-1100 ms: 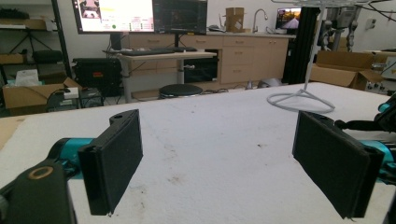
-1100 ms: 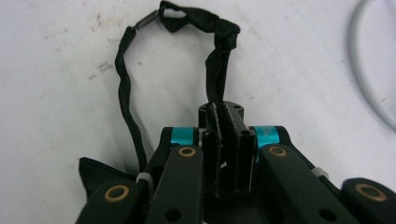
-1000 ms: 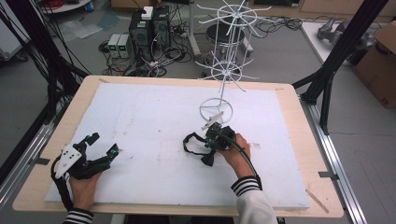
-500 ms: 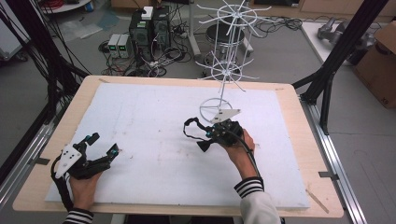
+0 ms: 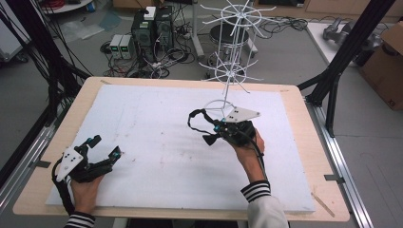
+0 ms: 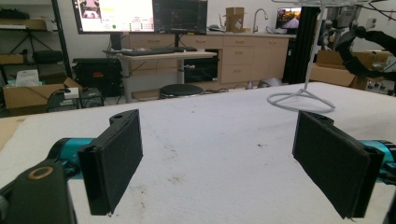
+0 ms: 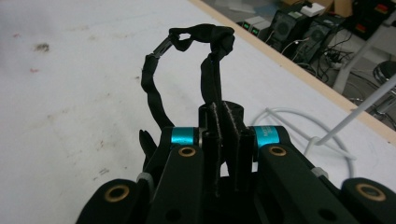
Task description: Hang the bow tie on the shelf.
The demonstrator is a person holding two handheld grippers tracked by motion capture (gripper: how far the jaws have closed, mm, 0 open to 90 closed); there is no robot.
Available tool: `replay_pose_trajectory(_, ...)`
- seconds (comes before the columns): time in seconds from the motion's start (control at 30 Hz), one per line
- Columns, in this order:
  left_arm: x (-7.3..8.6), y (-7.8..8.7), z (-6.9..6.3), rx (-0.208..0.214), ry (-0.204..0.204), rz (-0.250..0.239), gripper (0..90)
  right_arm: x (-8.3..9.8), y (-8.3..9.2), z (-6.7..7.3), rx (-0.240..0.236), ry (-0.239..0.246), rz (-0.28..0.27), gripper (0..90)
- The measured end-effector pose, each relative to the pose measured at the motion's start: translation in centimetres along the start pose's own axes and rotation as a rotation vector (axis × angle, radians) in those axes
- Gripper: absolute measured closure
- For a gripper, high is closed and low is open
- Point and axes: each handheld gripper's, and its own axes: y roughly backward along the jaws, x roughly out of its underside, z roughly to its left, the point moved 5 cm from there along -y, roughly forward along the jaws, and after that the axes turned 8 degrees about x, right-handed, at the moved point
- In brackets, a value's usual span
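From above: right claw (image 5: 216, 136) hovering over the white-covered desk (image 5: 157, 142) just on the near side of the wire rack (image 5: 227, 71), jaws pressed together on a black strap (image 5: 196, 118) that loops up and out toward the rack's ring base; left claw (image 5: 102, 154) resting low, well apart from the rack, near the desk's front-left corner, jaws spread and empty. Along the left claw (image 6: 219, 163): two black pads standing wide apart with bare desk between, the rack's ring base (image 6: 301, 100) far ahead to the right. Along the right claw (image 7: 224, 140): jaws clamped tight on the black strap (image 7: 187, 60), its loop arching upward with a small metal clasp at the top, rack base and stem (image 7: 322, 135) just beside to the right. Likely risks: strap slipping out, given the narrow bite near its end; floppy loop snagging on a rack prong or the stem; light rack tipping if nudged or tugged.
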Motion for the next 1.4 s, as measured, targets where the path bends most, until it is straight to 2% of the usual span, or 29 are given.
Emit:
replay_pose_trajectory(0.07, 0.0, 0.0, 0.0, 0.0, 0.0, 0.0, 16.3, -0.2, 0.5, -0.4, 0.017, -0.022, -0.031, 85.8)
replay_pose_trajectory(0.3, 0.0, 0.0, 0.0, -0.001, 0.0, 0.001, 16.3, -0.6, 1.5, -1.2, 0.039, -0.043, -0.089, 85.7)
replay_pose_trajectory(0.4, 0.0, 0.0, 0.0, -0.001, 0.001, 0.002, 16.3, -0.8, 1.9, -1.4, 0.066, -0.044, -0.112, 85.8)
replay_pose_trajectory(0.53, 0.0, 0.0, 0.0, -0.002, 0.0, 0.002, 16.3, -0.9, 2.2, -1.6, 0.077, -0.059, -0.124, 85.8)
replay_pose_trajectory(0.67, 0.0, 0.0, 0.0, -0.002, 0.0, 0.002, 16.3, -1.3, 2.7, -1.9, 0.093, -0.094, -0.156, 85.8)
replay_pose_trajectory(0.73, 0.0, 0.0, 0.0, -0.002, 0.001, 0.001, 16.3, -1.7, 3.2, -2.3, 0.117, -0.122, -0.199, 85.8)
replay_pose_trajectory(0.8, 0.0, 0.0, 0.0, -0.002, 0.0, 0.002, 16.3, -1.8, 3.3, -2.4, 0.12, -0.133, -0.214, 85.8)
replay_pose_trajectory(0.97, 0.0, 0.0, 0.0, -0.002, 0.0, 0.002, 16.3, -1.9, 3.8, -2.9, 0.164, -0.194, -0.265, 85.7)
replay_pose_trajectory(1.0, 0.0, 0.0, 0.0, -0.001, 0.0, 0.001, 16.3, -2.0, 3.9, -3.2, 0.19, -0.206, -0.282, 85.8)
replay_pose_trajectory(1.03, 0.0, 0.0, 0.0, -0.002, -0.001, 0.002, 16.3, -2.0, 3.9, -3.2, 0.19, -0.206, -0.282, 85.8)
replay_pose_trajectory(1.13, 0.0, 0.0, 0.0, -0.002, 0.0, 0.002, 16.3, -1.9, 4.1, -3.6, 0.219, -0.261, -0.307, 85.7)
replay_pose_trajectory(1.4, 0.0, 0.0, 0.0, -0.001, 0.001, 0.0, 16.3, -1.8, 3.6, -4.0, 0.24, -0.291, -0.308, 85.8)
